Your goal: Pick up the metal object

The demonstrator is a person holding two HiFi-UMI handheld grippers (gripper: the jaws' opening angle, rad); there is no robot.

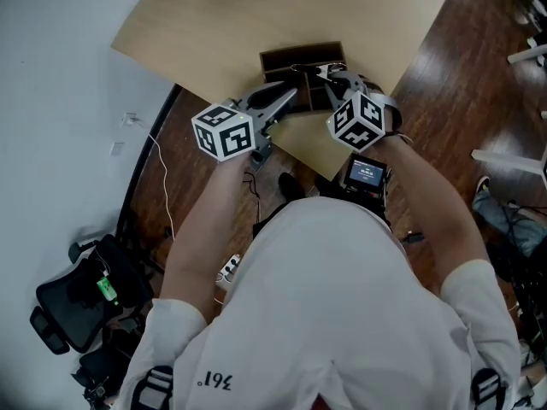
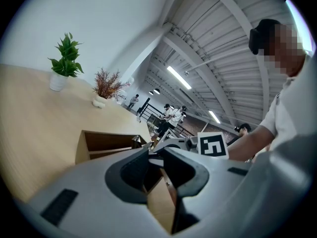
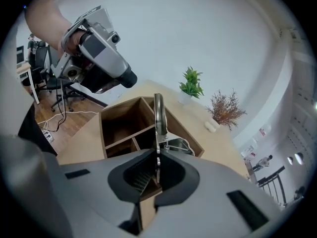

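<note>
Right gripper point(image 3: 157, 157): my fingers are clamped on the metal object point(image 3: 158, 115), a thin flat shiny strip. It stands upright out of the jaws toward 12 o'clock, above the wooden box point(image 3: 116, 113). In the head view my right gripper point(image 1: 329, 75) sits over the right end of the box point(image 1: 282, 58), about 1 o'clock from my chest.

Left gripper point(image 2: 154, 155): the tips have a narrow gap and nothing between them. In the head view it point(image 1: 292, 95) points toward 2 o'clock at the near edge of the box, just beside the right gripper. In the right gripper view it hangs at 10 o'clock.

The box is open-topped with dividers and rests on the light wood table point(image 1: 256, 15) near its edge. A thin wire piece point(image 3: 178, 145) lies in the compartment under the strip.

The green potted plant point(image 2: 66, 58) and a dried reddish plant point(image 2: 106, 85) are at 11 o'clock in the left gripper view, well apart from the box point(image 2: 99, 138).
</note>
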